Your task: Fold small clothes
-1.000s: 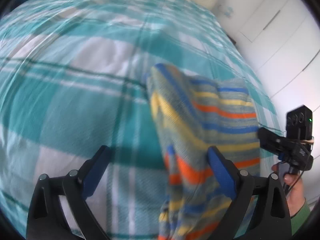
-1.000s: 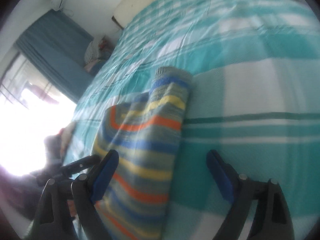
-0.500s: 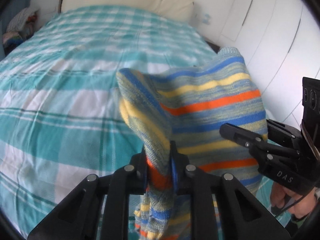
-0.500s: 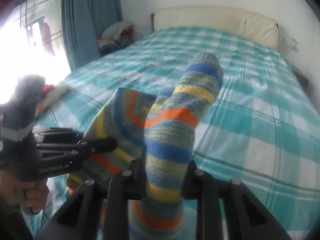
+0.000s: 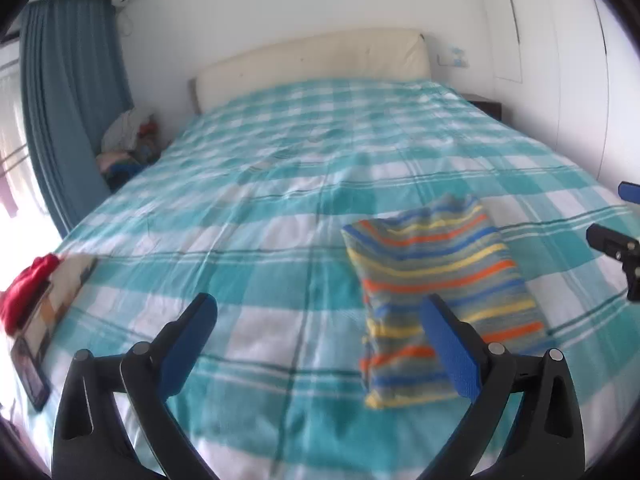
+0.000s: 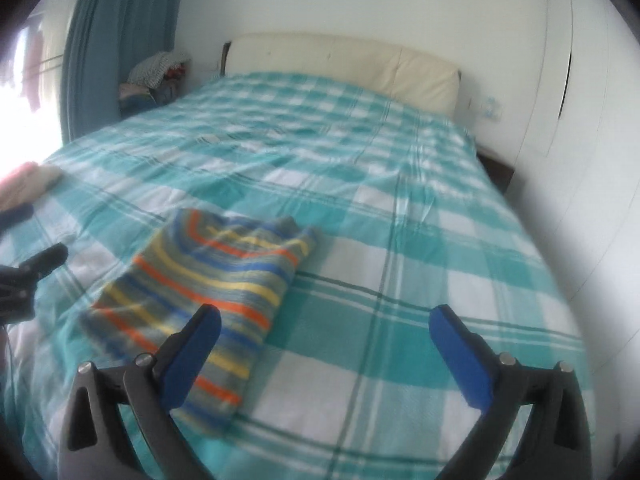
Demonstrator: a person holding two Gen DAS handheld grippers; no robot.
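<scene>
Both grippers are empty right now, jaws spread wide on the left gripper (image 5: 318, 334) and the right gripper (image 6: 324, 340), neither touching anything. The striped knit piece (image 5: 436, 280) lies folded flat on the bed (image 5: 248, 216), toward the right side of the near edge, between the two grippers. Looks to me like this fold is pretty much done, though the top layer sits a bit skewed at the far end in the right wrist view.

What could go wrong: it's a soft, loose knit on a squishy checked cover, so if a jaw tip drags across it on the way in for another fold, the top layer could slide off or bunch. Pinching only one layer would peel it open again. Red cloth (image 5: 24, 296) near the left edge is well apart, no issue there.
</scene>
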